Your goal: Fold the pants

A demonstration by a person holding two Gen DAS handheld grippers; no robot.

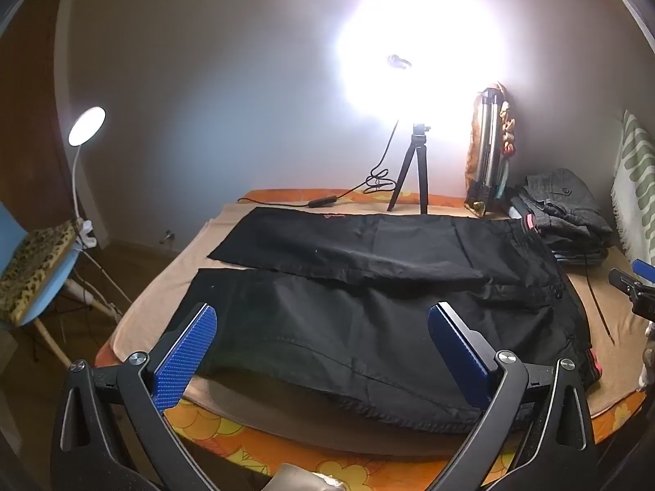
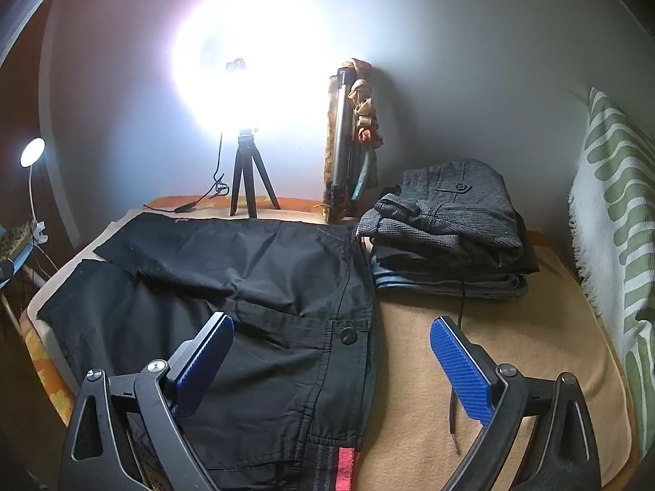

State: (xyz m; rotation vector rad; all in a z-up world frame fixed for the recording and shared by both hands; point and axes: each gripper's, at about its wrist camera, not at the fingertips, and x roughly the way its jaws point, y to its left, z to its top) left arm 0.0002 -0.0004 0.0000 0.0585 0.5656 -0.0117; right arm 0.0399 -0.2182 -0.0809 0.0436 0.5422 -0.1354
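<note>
One pair of black pants (image 1: 368, 286) lies flat on a beige blanket (image 2: 532, 347) that covers the bed. Its long axis runs across the bed from side to side: the waistband, with one dark button (image 2: 348, 335) and a red stripe inside, is at the right, and the two leg ends point to the left edge of the bed. The two legs lie side by side, one nearer to the wall and one nearer to the front edge, and they are a little apart at the hems. A thin dark drawstring (image 2: 452, 417) lies on the blanket just beside the waistband.

The left gripper (image 1: 323, 343) hangs over the nearer leg with its two blue pads spread wide, and nothing is between them. The right gripper (image 2: 331, 364) hangs over the waistband, its jaws also spread wide and pinching nothing.

Behind the waistband there is one stack of folded clothes (image 2: 450, 237), with a grey checked piece on top. By the wall stand one bright ring light on a small black tripod (image 2: 247, 184) and one folded silver tripod (image 2: 342, 135). One small white lamp (image 1: 86, 126) is at the left, clipped near one blue chair (image 1: 24, 278).
</note>
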